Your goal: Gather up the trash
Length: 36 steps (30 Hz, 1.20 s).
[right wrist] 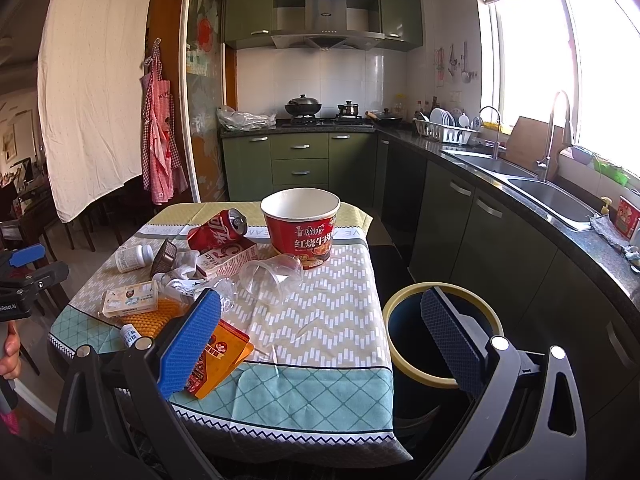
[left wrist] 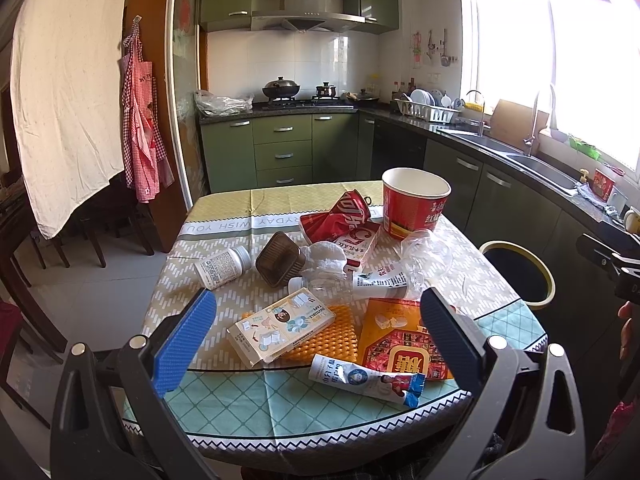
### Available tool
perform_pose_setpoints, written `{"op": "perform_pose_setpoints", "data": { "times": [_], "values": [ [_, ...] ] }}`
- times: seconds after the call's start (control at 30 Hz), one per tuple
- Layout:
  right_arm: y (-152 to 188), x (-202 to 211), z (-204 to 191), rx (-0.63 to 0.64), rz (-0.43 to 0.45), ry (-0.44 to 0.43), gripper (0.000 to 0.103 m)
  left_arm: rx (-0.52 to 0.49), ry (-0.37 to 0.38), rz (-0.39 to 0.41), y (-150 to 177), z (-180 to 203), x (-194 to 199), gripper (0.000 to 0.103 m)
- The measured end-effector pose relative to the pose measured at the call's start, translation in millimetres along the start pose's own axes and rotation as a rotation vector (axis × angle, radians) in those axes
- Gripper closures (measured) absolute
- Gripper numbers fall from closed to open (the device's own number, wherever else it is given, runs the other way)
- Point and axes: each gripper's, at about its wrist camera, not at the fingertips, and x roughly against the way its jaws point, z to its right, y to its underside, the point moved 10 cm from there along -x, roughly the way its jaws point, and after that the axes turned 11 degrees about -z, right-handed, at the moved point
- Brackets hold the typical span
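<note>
Trash lies on a small table (left wrist: 280, 404): a red noodle cup (left wrist: 414, 208), a crushed red can (left wrist: 340, 218), a white pill bottle (left wrist: 224, 267), a brown plastic tray (left wrist: 278, 259), a tape box (left wrist: 280, 324), an orange packet (left wrist: 400, 340), a squeezed tube (left wrist: 368, 380) and clear plastic cups (left wrist: 428, 256). A dark bin with a yellow rim (left wrist: 520, 272) stands at the table's right side. My left gripper (left wrist: 320, 340) is open and empty above the table's near edge. My right gripper (right wrist: 328, 340) is open and empty between the table (right wrist: 320, 320) and the bin (right wrist: 440, 336).
Green kitchen cabinets (left wrist: 280, 148) with a stove stand behind the table. A counter with two sinks (right wrist: 552, 196) runs along the right. A white sheet (left wrist: 68, 92) and a red apron (left wrist: 140, 128) hang at the left, with chairs beyond.
</note>
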Motion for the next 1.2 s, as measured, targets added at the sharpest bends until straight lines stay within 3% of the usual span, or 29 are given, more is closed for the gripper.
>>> {"op": "perform_pose_setpoints", "data": {
  "times": [0.93,1.2],
  "values": [
    [6,-11,1,0.004,-0.028,0.000,0.004,-0.013,0.005,-0.014,0,2,-5,0.006],
    [-1,-23,-2,0.031,-0.071,-0.035,0.004,-0.016,0.007,-0.037,-2,0,-10,0.006]
  ]
}}
